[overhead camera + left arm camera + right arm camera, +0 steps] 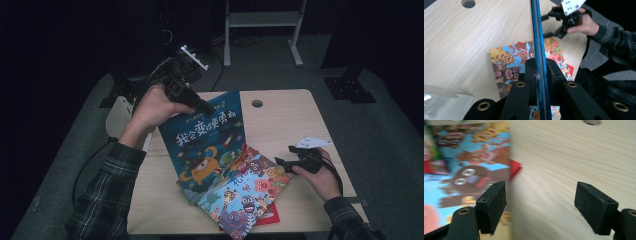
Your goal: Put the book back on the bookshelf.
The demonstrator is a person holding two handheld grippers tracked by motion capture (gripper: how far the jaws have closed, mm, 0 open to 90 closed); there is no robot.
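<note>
Left gripper: jaws clamped on the top edge of the blue picture book. In the left gripper view the book's thin blue edge runs straight up between the two pads, both pressed against it.
Blue picture book: lifted at its top edge and tilted. Its lower edge rests on the animal-cover book, which serves as landmark here.
Animal-cover book: flat on the wooden table, near its front edge, partly under the blue book.
Red book: a corner juts out from beneath the animal-cover book, flat on the table.
Right gripper: jaws apart, nothing between the pads. In the right gripper view bare wood shows in the gap. Held just right of the animal-cover book, pointing toward it, one pad over its edge.
Table hole: well beyond the animal-cover book, toward the far edge.
</note>
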